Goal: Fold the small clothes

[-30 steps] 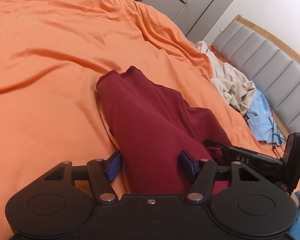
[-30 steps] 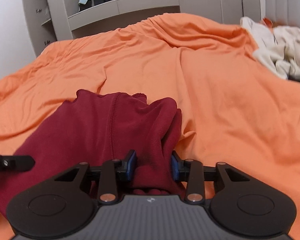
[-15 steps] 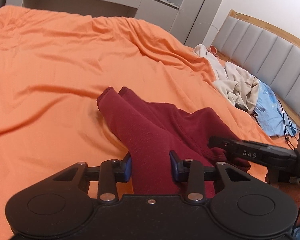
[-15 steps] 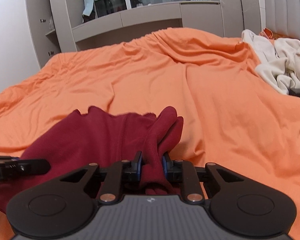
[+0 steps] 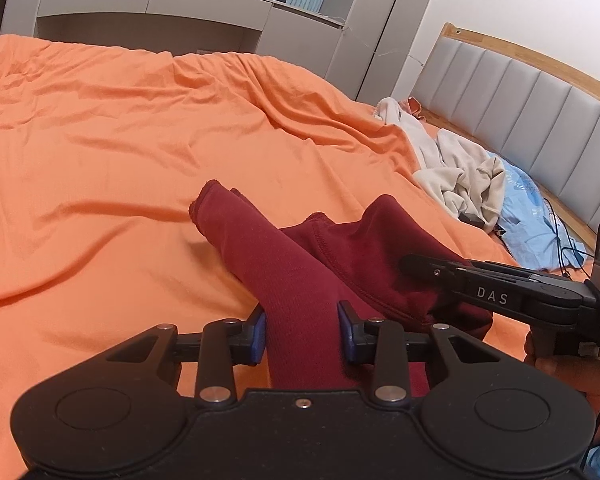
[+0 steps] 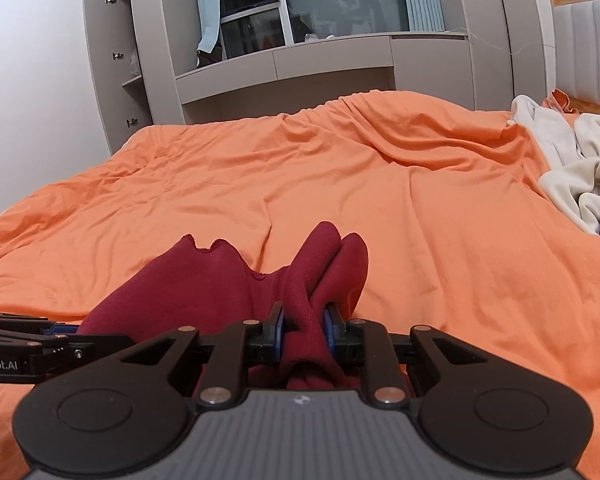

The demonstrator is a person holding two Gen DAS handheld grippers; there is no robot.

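dark red garment (image 5: 300,280) runs lengthwise ahead from the left gripper (image 5: 302,334) and right gripper (image 6: 303,334), both pinching it; tongs read "das", "robot.ai".

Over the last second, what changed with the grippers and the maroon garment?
Both grippers closed onto the maroon garment: the left gripper narrowed from wide open to pinching one bunched end, and the right gripper tightened on the other. Both views tipped up, so the cloth appears lifted and gathered. The orange sheet and the beige clothes pile stayed put.
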